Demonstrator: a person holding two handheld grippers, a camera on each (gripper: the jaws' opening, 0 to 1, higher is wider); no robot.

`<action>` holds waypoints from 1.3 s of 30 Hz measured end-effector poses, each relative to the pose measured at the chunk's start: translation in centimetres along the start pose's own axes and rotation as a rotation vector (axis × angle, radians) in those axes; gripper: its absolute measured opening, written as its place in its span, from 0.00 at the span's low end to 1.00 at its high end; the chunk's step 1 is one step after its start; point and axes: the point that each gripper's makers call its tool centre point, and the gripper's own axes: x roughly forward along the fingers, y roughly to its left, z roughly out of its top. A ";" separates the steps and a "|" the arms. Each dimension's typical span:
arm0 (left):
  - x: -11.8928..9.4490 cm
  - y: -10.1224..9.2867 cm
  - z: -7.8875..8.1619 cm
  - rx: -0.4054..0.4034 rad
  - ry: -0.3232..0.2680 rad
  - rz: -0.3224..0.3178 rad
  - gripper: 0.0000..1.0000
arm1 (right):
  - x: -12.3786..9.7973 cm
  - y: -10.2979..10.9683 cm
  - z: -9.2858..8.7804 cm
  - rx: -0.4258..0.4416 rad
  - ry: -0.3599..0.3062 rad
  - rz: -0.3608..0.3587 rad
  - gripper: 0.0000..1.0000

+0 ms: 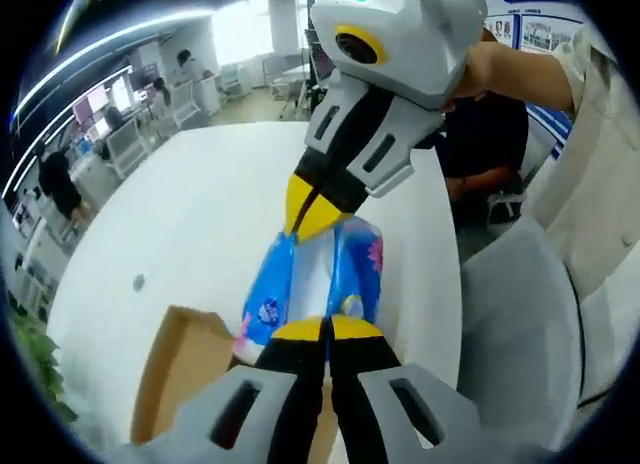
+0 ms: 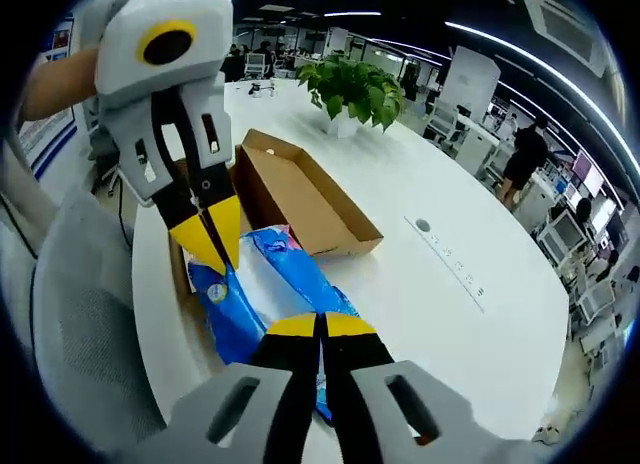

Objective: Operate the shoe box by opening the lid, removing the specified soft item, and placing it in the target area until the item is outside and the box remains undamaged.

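Both grippers, left (image 1: pixel 327 332) and right (image 2: pixel 320 324), pinching a soft, light tissue pack (image 2: pixel 262 284) by opposite ends | hanging just beside the open box (image 2: pixel 300 199) | grip its crinkly ends.

the soft pack (image 2: pixel 262 284) is being held above the table (image 2: pixel 440 314), just beside the shoe box (image 2: pixel 300 199), with the left gripper (image 2: pixel 215 246) closed on its box-side end and the right gripper (image 2: pixel 320 326) closed on the end away from the box. a potted plant (image 2: pixel 352 89) is being kept beyond the box, well apart.
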 end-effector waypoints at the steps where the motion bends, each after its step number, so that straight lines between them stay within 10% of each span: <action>1: 0.2 -0.1 0.2 0.002 -0.002 -0.001 0.00 | -0.1 -0.1 -0.1 0.003 -0.001 -0.001 0.00; 39: 9.0 -0.5 7.6 0.065 -0.034 -0.108 0.00 | -4.0 -7.2 -7.3 0.103 0.018 -0.055 0.00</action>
